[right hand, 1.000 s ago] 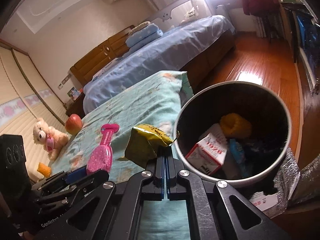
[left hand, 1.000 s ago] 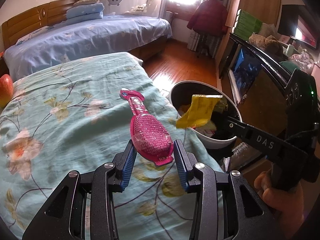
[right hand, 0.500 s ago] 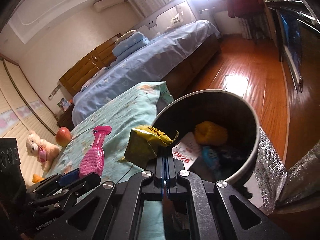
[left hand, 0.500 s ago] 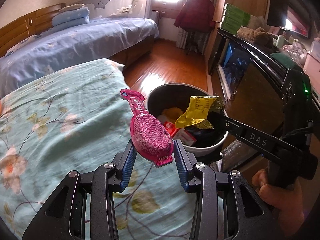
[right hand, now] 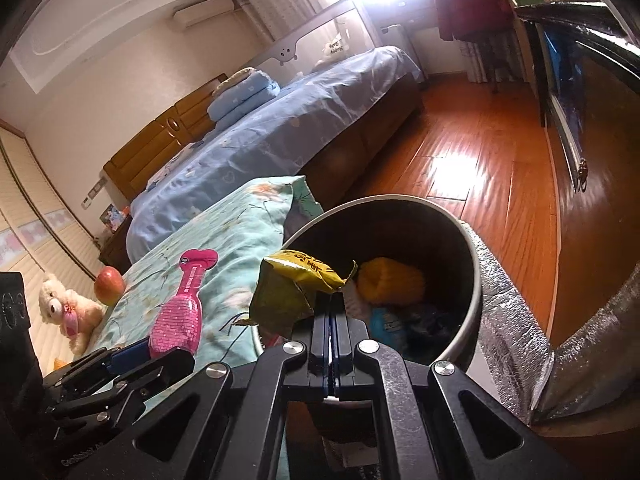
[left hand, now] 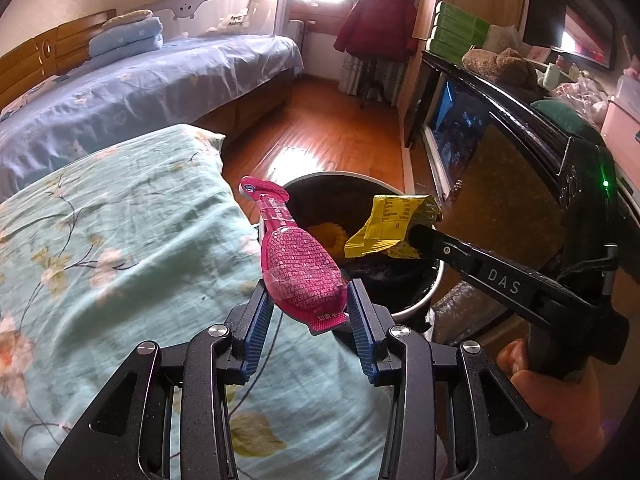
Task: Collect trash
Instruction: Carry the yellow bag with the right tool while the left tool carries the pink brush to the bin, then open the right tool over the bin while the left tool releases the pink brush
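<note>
Left gripper (left hand: 307,312): clamped on the wide end of a pink, foil-wrapped, brush-shaped packet (left hand: 298,270); the blue pads press both its sides, and the narrow neck sticks out forward, unsupported.
Right gripper (right hand: 330,300): jaws fully together, pinching a corner of a crumpled yellow snack wrapper (right hand: 294,286); most of the wrapper hangs free to one side of the fingertips.
Receptacle: round dark waste bin with a pale rim (right hand: 472,264), standing on the wooden floor just beside the floral teal bedspread (left hand: 120,248); it already holds a yellow lump, a blue item and other litter.
Position of pink packet: held above the bedspread's edge; its neck reaches the near rim of the bin, but the gripped body appears short of the opening.
Position of yellow wrapper: over the bin mouth in both views.
Risk 1: if let go now, the pink packet would likely land on the bedspread or strike the rim and tip to the floor, since its heavier end is not yet over the opening.
Risk 2: the wrapper is light and crumpled; it could cling to a pad or drift onto the rim.
Risk 3: both tools converge on one opening; the packet's neck and the right fingers are near each other and could collide.
Risk 4: a knock on the rim could shift the bin.
</note>
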`<action>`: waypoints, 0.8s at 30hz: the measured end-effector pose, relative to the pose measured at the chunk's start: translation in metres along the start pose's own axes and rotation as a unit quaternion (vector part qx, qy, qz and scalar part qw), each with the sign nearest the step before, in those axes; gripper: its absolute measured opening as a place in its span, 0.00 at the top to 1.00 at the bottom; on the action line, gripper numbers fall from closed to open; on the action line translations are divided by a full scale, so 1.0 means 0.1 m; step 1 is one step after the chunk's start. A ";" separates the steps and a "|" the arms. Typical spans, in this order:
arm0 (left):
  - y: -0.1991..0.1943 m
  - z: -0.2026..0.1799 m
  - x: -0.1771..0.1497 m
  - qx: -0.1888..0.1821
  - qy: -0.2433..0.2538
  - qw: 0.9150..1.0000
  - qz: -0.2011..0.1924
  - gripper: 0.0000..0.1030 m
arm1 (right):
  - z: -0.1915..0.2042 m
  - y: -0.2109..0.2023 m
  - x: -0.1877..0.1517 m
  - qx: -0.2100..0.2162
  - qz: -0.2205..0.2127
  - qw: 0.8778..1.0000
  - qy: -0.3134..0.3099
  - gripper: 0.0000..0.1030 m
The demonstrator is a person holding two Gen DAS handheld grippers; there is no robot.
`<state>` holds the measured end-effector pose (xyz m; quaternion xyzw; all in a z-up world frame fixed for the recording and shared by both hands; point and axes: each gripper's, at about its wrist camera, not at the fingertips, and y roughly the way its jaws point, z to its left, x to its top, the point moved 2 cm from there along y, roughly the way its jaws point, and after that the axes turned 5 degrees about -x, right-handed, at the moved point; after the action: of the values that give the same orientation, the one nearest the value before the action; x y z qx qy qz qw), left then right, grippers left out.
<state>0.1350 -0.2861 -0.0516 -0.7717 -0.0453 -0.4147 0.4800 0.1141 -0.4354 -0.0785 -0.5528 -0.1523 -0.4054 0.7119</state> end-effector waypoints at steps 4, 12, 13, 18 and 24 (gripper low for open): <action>0.05 -0.02 0.03 -0.003 0.003 1.000 0.002 0.64 | -0.04 0.01 0.02 -0.006 -0.001 1.000 0.003 0.99; 0.17 -0.06 0.07 -0.011 0.006 1.000 0.009 0.64 | -0.14 0.08 0.08 -0.020 0.001 1.000 0.005 0.99; 0.18 -0.06 0.08 -0.012 0.006 1.000 0.010 0.64 | -0.14 0.08 0.08 -0.022 0.002 1.000 0.004 0.99; 0.25 -0.06 0.12 -0.017 0.005 1.000 0.015 0.64 | -0.22 0.14 0.14 -0.031 0.006 0.999 0.007 0.99; 0.35 -0.04 0.14 -0.022 0.003 0.999 0.025 0.64 | -0.30 0.19 0.20 -0.038 0.010 0.999 0.007 0.99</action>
<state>0.1586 -0.3123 -0.0661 -0.7817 -0.0150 -0.4062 0.4729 0.1338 -0.4693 -0.0879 -0.5784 -0.1259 -0.4074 0.6955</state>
